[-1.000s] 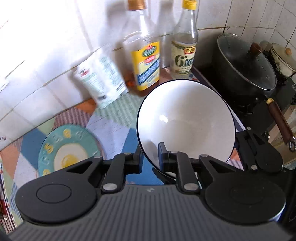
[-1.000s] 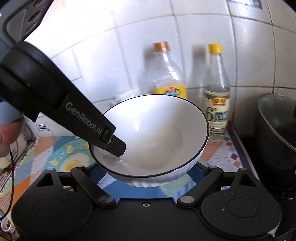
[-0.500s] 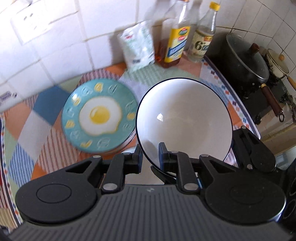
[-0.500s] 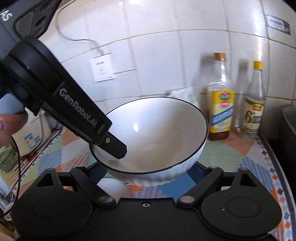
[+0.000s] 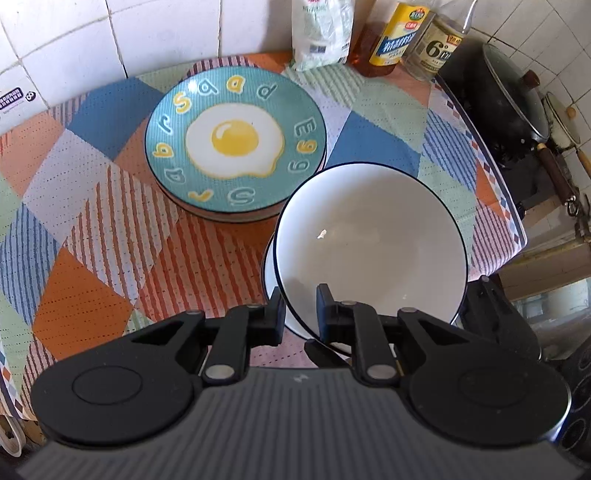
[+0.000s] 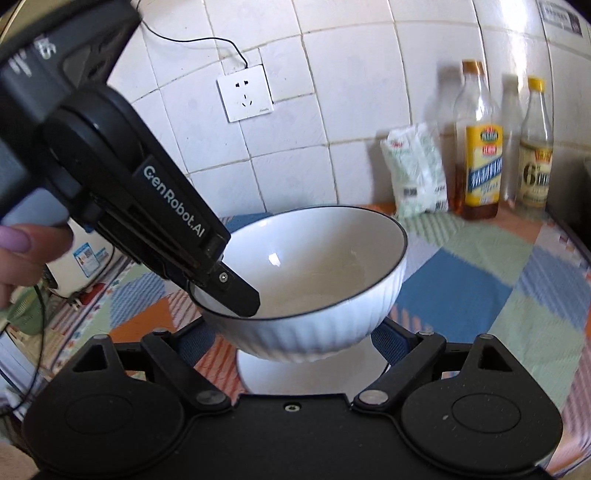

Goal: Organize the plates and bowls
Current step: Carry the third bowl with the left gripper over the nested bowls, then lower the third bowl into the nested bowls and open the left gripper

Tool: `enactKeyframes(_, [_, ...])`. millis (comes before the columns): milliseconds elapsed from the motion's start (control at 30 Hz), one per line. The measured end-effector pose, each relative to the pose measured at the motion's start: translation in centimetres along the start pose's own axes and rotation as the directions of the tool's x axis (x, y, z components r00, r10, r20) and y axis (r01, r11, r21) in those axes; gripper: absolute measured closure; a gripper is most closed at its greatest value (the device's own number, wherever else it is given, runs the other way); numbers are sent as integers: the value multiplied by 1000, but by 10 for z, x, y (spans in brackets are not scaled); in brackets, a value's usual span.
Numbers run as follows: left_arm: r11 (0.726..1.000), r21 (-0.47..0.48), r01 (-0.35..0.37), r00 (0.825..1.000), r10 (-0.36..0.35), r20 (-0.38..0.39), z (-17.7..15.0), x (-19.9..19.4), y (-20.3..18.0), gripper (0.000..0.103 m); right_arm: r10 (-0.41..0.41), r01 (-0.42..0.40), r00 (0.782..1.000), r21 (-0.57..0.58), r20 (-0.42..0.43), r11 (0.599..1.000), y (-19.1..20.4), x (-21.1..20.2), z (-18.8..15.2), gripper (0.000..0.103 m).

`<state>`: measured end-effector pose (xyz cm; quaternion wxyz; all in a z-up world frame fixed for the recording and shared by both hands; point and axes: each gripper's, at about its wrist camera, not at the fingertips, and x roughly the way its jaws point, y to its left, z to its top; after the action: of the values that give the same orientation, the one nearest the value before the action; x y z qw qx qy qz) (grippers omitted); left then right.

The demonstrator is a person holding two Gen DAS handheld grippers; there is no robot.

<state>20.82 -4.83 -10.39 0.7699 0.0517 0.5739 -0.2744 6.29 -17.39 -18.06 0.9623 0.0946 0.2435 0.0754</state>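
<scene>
White bowl (image 5: 369, 236), dark rim, ribbed outer wall: you carry it in your left gripper (image 5: 300, 312), whose two fingers are closed on the near-left rim, one inside and one outside. It hangs tilted just over a second white bowl (image 5: 271, 266), of which only a crescent shows at its left edge. In the right wrist view the held bowl (image 6: 314, 258) sits above that lower bowl (image 6: 280, 373), and the left gripper (image 6: 236, 295) bites its left rim; whether the two bowls touch cannot be told.

Right gripper: its finger arms spread wide either side of the bowls, tips hidden behind them, holding nothing that shows; how far open you have it cannot be told.

Teal plate (image 5: 234, 142), fried-egg print with yellow and white letters: atop a short stack of plates, far-left of the bowls, just beside them.

Patchwork tablecloth (image 5: 92, 221): under everything.

Far edge, against the tiled wall (image 5: 74, 48), left to right: white packet (image 5: 319, 33), yellow-labelled oil bottle (image 5: 399, 40), clear bottle marked 6° (image 5: 436, 50).

Far right: lidded black wok (image 5: 506, 96) on the stove.

Wall socket (image 6: 245, 94), right wrist view, far left of the bottles.
</scene>
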Motion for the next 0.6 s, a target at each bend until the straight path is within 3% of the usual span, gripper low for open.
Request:
enactKeyframes(267, [999, 31, -15, 999, 16, -30, -5, 20, -3, 88, -37, 36, 998, -29, -50, 999, 5, 10, -12, 9])
enactKeyframes(400, [994, 83, -67, 997, 70, -30, -8, 17, -11, 87, -106, 99, 990, -81, -98, 992, 18, 15, -11, 10])
enactKeyframes(600, [993, 87, -79, 996, 83, -45, -5, 23, -11, 87, -173, 163, 980, -99, -100, 982, 24, 21, -13, 10])
